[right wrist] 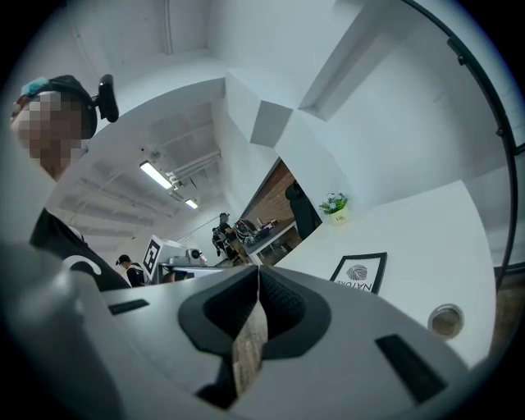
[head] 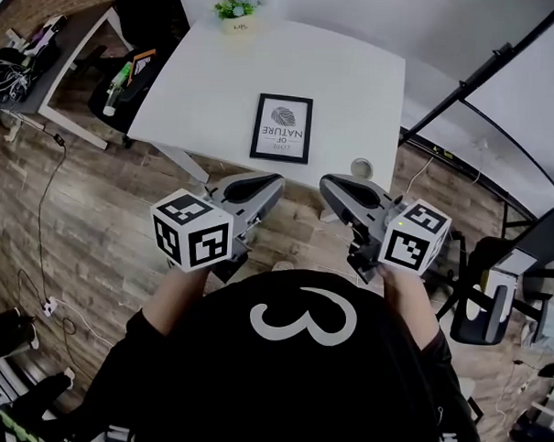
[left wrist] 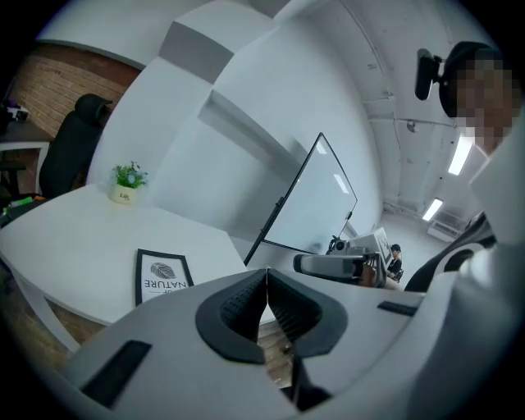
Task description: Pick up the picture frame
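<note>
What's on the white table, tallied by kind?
On the white table:
picture frame: 1
potted plant: 1
small round object, near the table's edge, kind unclear: 1
Total: 3

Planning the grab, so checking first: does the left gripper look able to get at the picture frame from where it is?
Probably yes. The picture frame lies flat near the edge of the table, with nothing between it and the left gripper. Its jaws are shut and must open first.
</note>
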Demonstrator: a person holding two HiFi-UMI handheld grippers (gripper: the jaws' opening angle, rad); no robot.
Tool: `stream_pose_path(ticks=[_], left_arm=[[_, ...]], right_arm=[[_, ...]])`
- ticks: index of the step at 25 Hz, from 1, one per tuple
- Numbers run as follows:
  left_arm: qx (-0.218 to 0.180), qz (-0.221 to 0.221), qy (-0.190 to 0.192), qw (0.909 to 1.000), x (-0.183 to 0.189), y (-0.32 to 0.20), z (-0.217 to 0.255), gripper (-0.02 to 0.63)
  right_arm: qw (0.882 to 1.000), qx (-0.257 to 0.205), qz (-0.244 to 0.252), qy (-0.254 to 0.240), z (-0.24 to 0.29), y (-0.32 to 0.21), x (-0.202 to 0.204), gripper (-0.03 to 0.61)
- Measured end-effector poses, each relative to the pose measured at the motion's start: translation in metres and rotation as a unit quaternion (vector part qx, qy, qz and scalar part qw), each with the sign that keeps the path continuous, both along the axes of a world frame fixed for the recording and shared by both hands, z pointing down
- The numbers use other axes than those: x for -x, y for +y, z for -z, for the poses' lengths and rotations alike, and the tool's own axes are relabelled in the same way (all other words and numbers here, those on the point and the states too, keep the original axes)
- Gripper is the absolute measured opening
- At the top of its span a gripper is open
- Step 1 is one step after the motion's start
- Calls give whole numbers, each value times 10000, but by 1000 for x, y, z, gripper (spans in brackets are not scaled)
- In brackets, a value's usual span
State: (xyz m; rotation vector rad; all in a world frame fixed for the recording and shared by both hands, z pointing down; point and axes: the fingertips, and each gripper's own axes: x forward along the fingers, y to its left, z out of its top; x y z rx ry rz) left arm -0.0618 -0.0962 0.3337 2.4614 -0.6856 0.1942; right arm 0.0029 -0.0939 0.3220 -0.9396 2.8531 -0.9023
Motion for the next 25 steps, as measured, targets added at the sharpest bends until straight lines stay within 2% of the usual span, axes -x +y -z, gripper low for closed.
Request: stream_pose_path(ticks=[3,11,15,20,25], left_arm=[[-44,110,-138,9998,9,-9,-5,17],[136,470,-124,9987,22,-38,-18,17],[147,565,-251,9980,24,-55,-22,17],[164,803,-444,9956,25,-83,-33,17],[186,936,-692,9930,29,-112,-48,18]], right_arm=[[9999,110,24,24,-8,-4,3,25],[9992,404,-18,-54,-30,-36,-3,25],[9986,523,43,-81,-38,-53,0,26],[9968,756,-247,-44,-56,-83,-14,26],[9954,948,-155,60,-73,-111,-16,26]])
